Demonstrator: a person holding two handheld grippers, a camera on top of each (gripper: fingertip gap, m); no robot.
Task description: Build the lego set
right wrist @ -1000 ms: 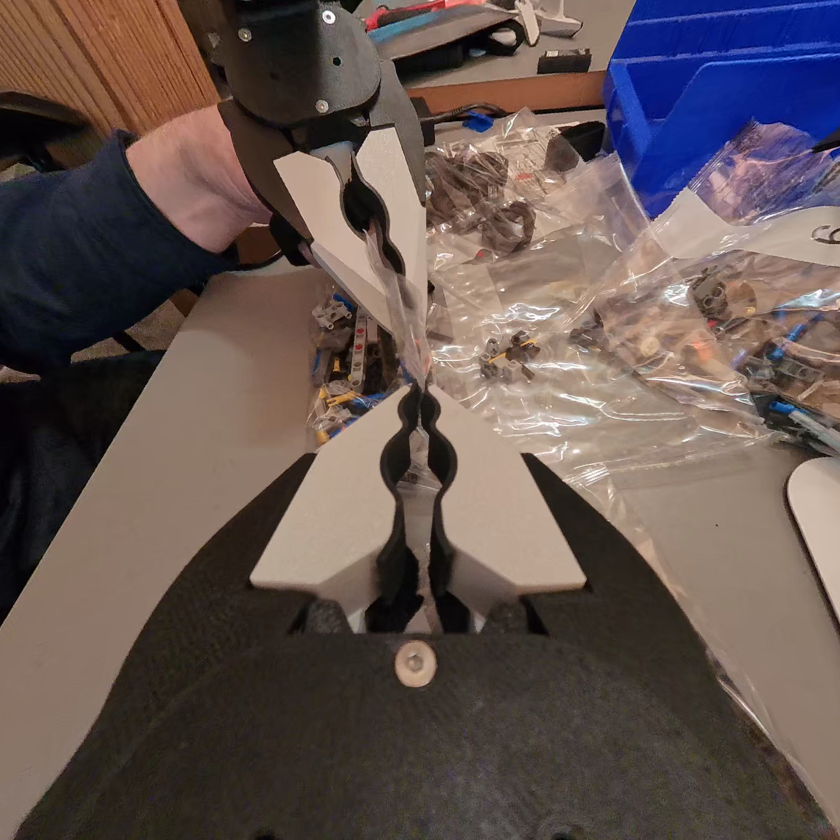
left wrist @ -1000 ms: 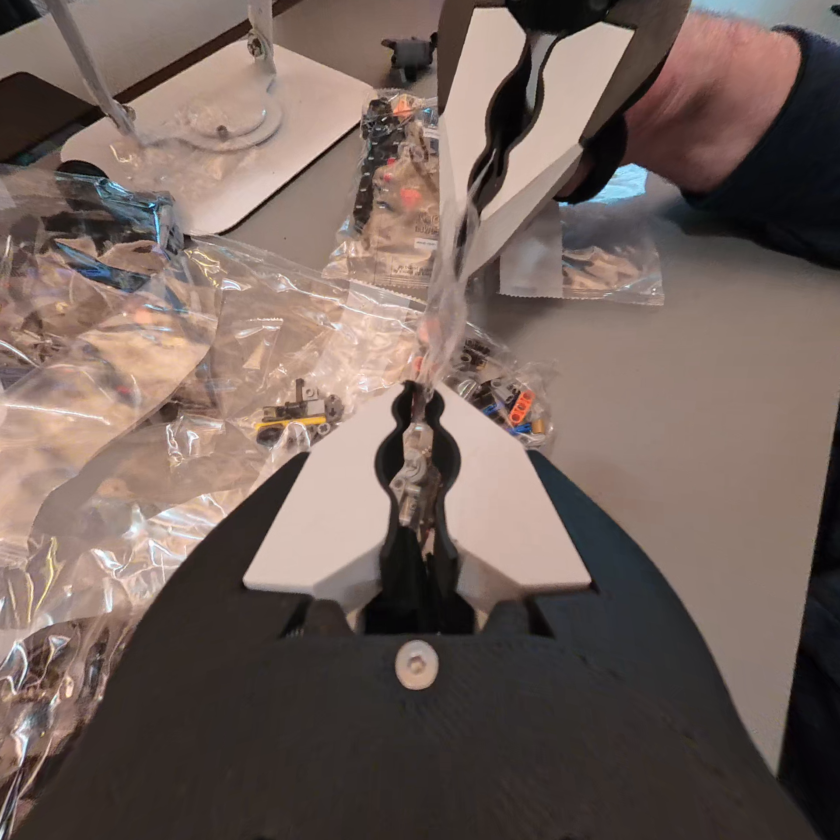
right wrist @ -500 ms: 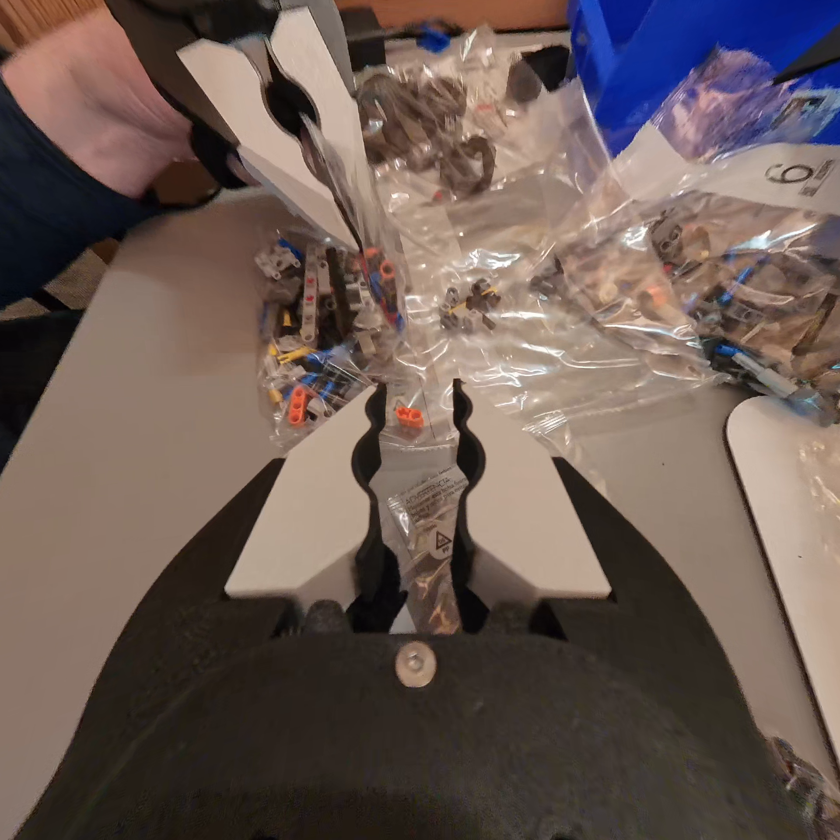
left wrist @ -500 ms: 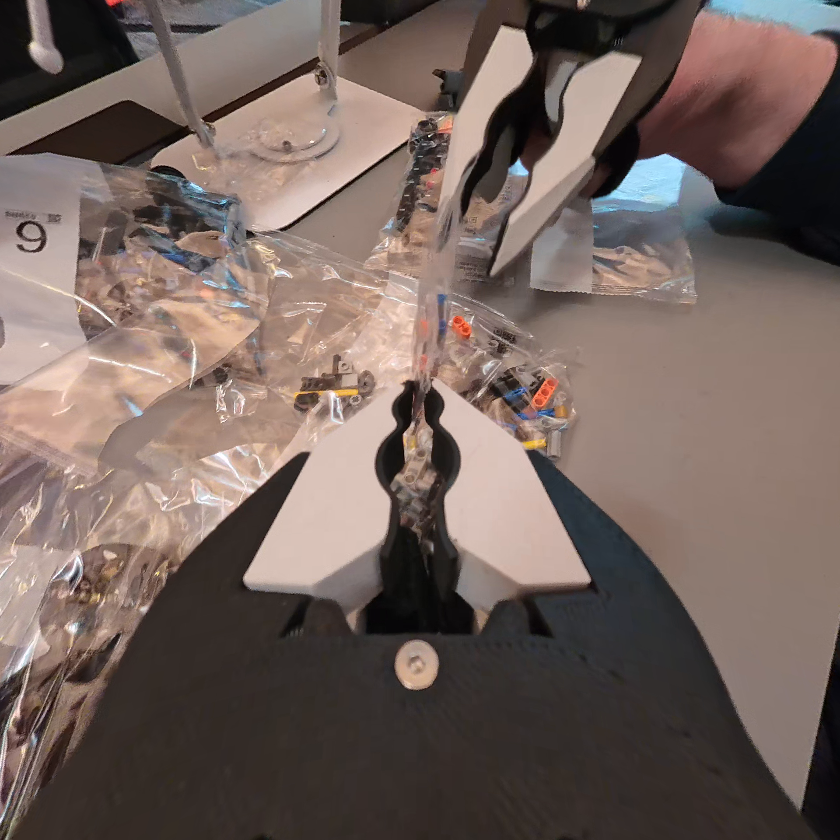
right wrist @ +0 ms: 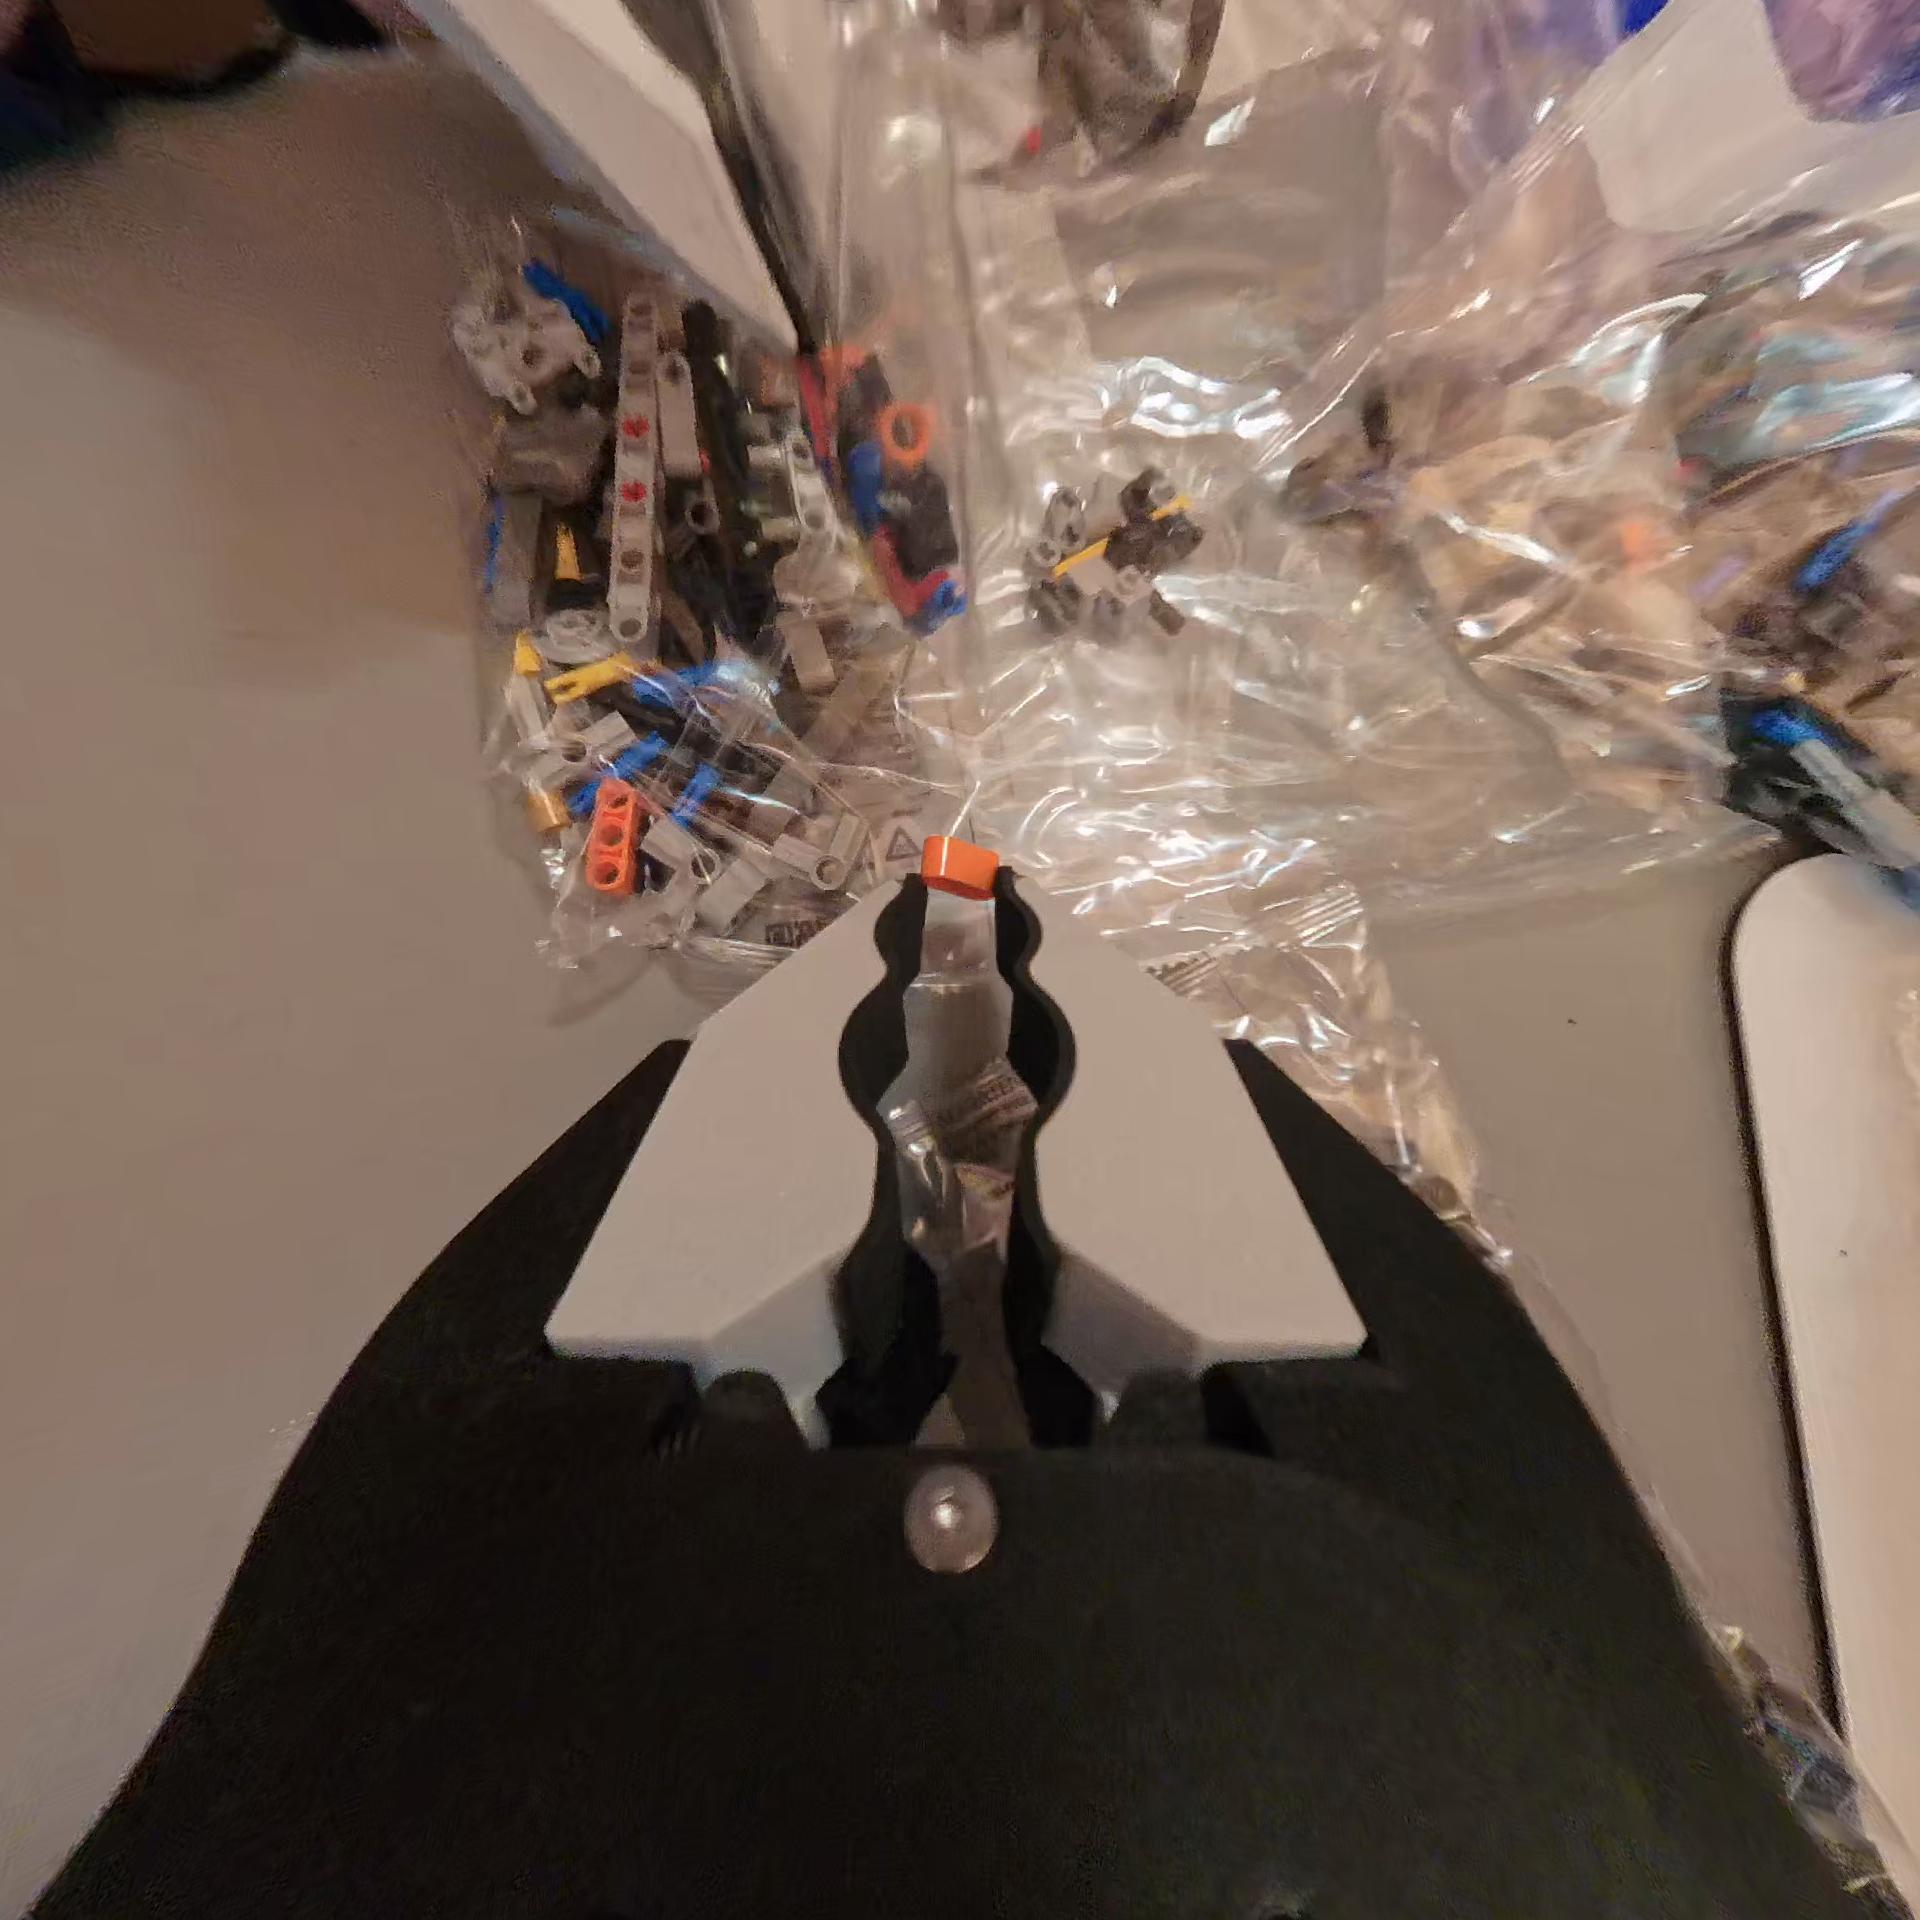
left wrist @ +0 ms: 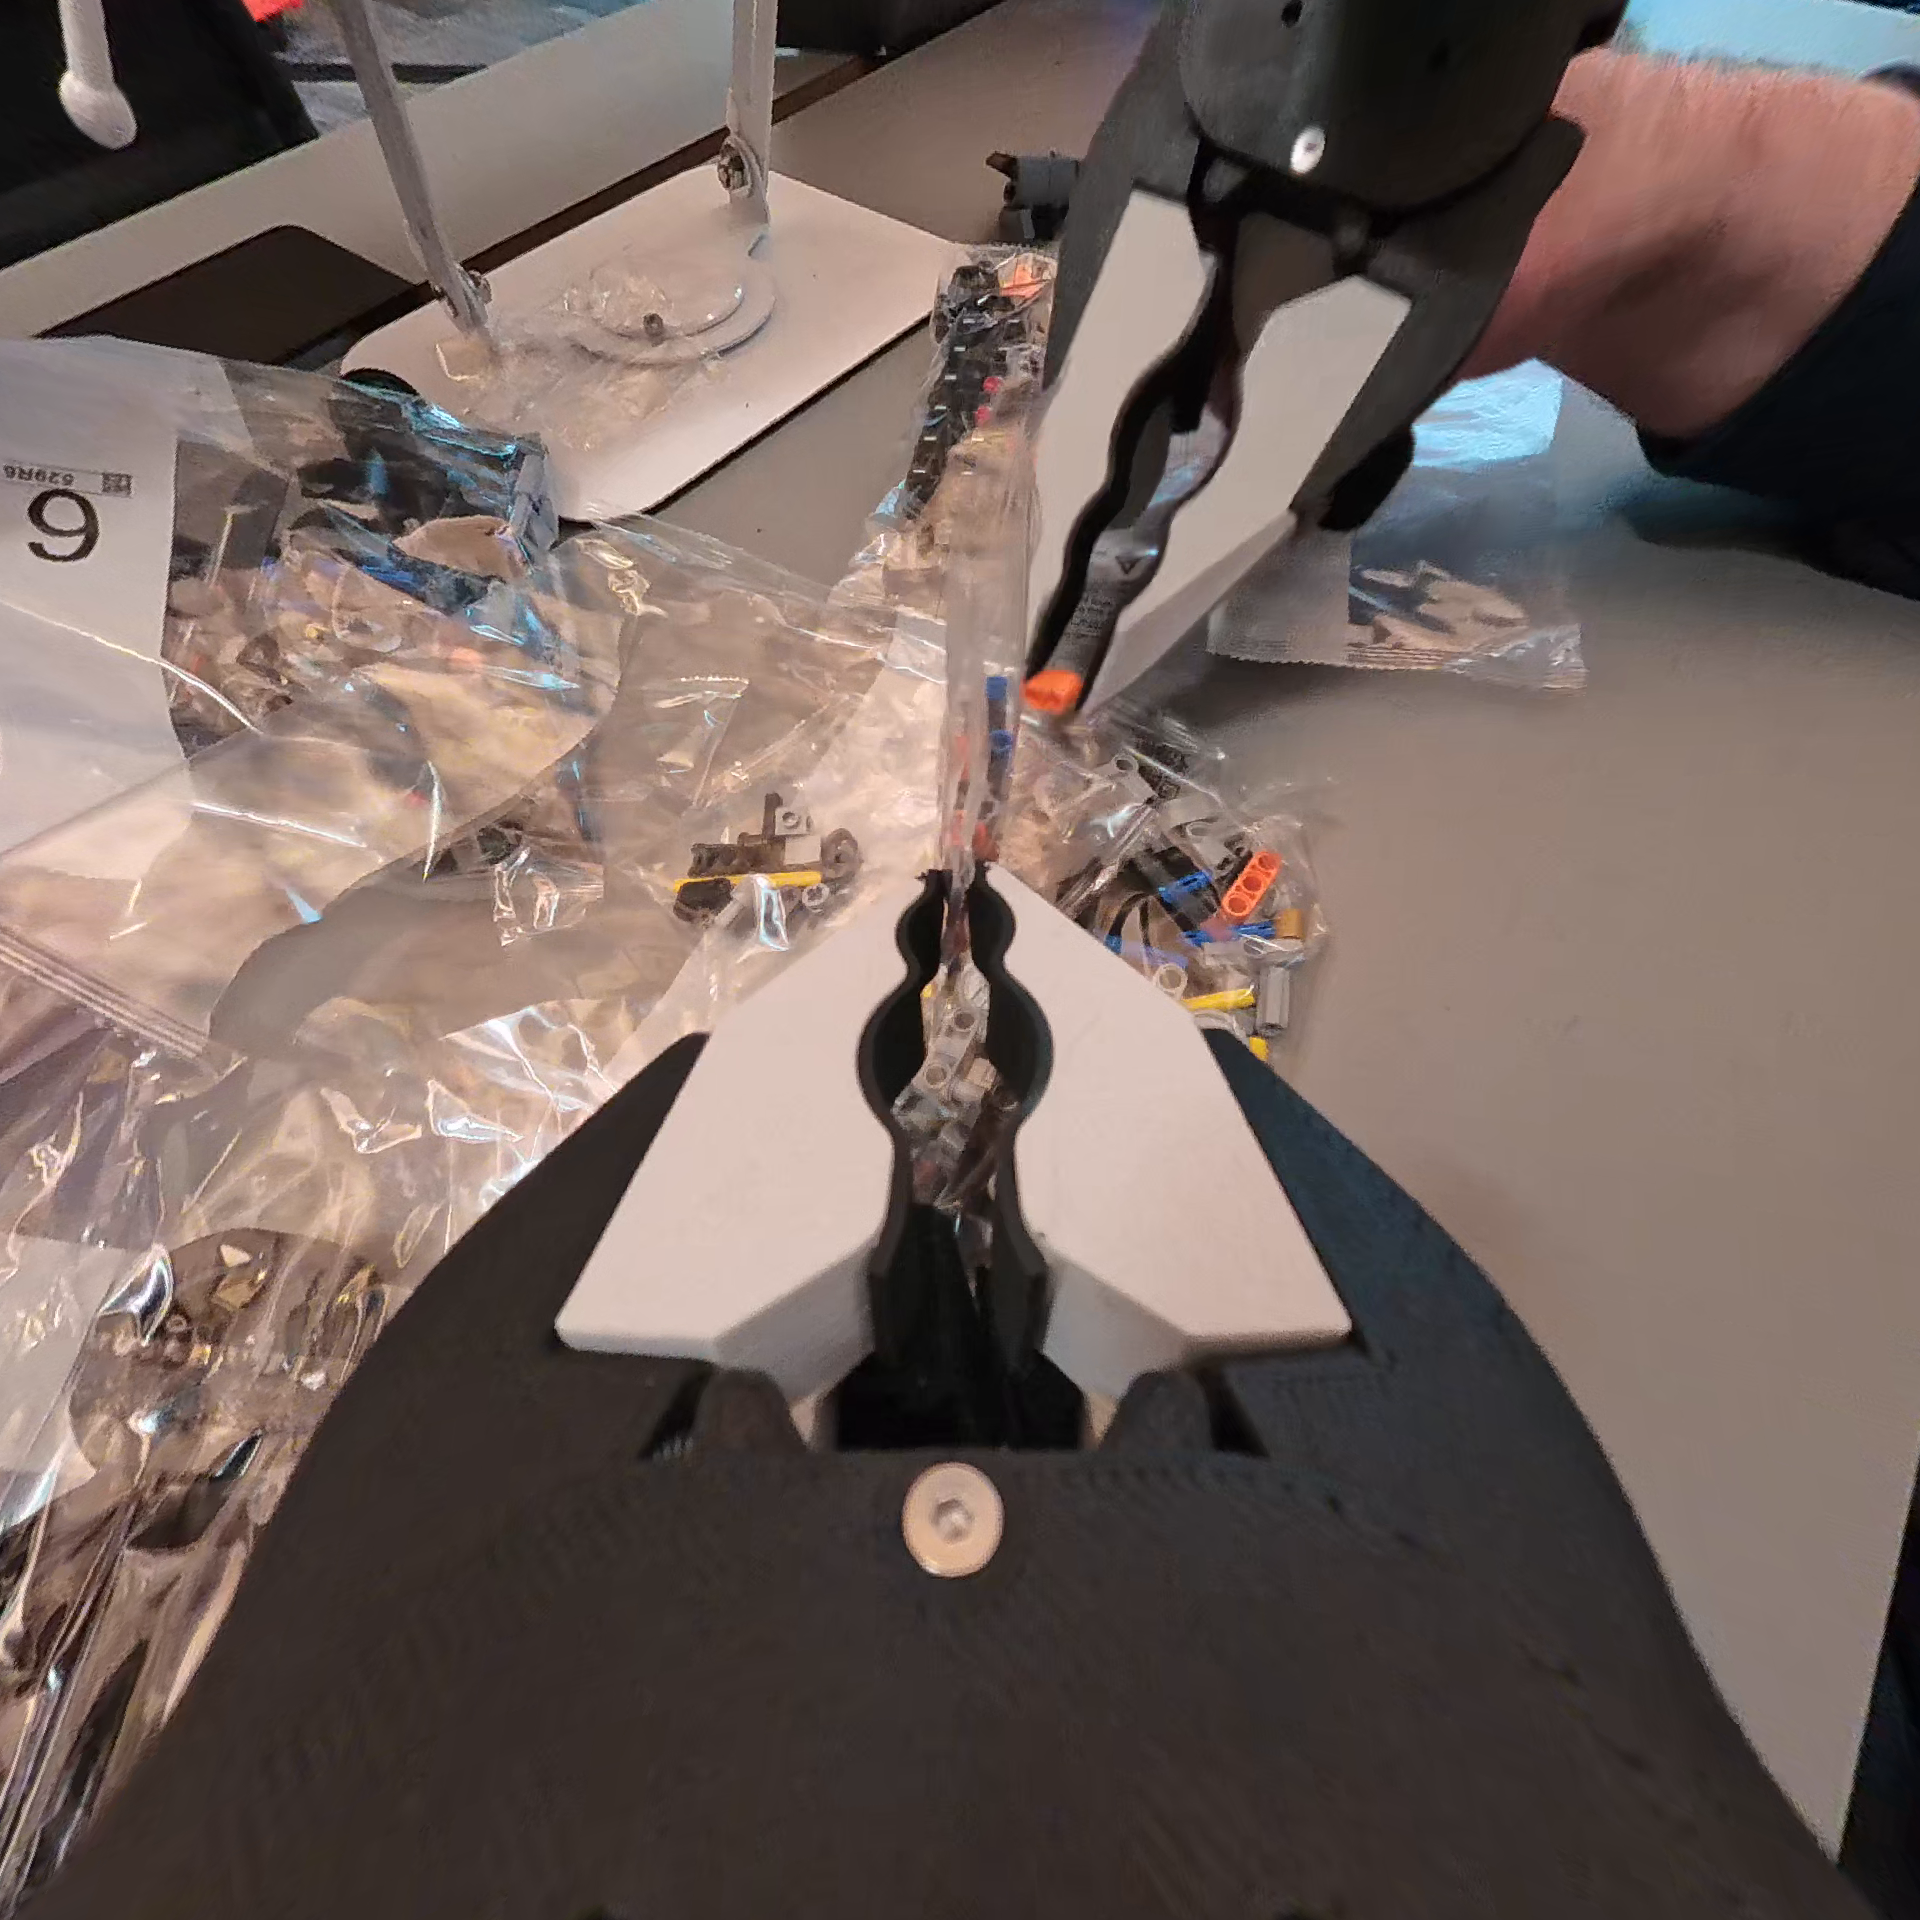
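The left gripper (left wrist: 961, 883) has its jaws closed on a clear plastic bag of small lego parts (left wrist: 971, 748), the film pinched at the tips and rising in a taut strip ahead of them, with grey and dark pieces bunched between the white fingers (left wrist: 790, 1122). The right gripper (right wrist: 958, 883) has its jaws closed on a small orange lego piece (right wrist: 958, 864) at the very tips, with crumpled plastic film between the fingers behind it. In the left wrist view the right gripper (left wrist: 1070, 686) points down at the counter (left wrist: 1558, 935) just beyond the held bag, a hand (left wrist: 1704, 229) behind it. More clear bags of parts (left wrist: 416, 727) cover the counter's left side, one with a white numbered label (left wrist: 83, 520). A white stand base (left wrist: 665, 395) lies beyond them.
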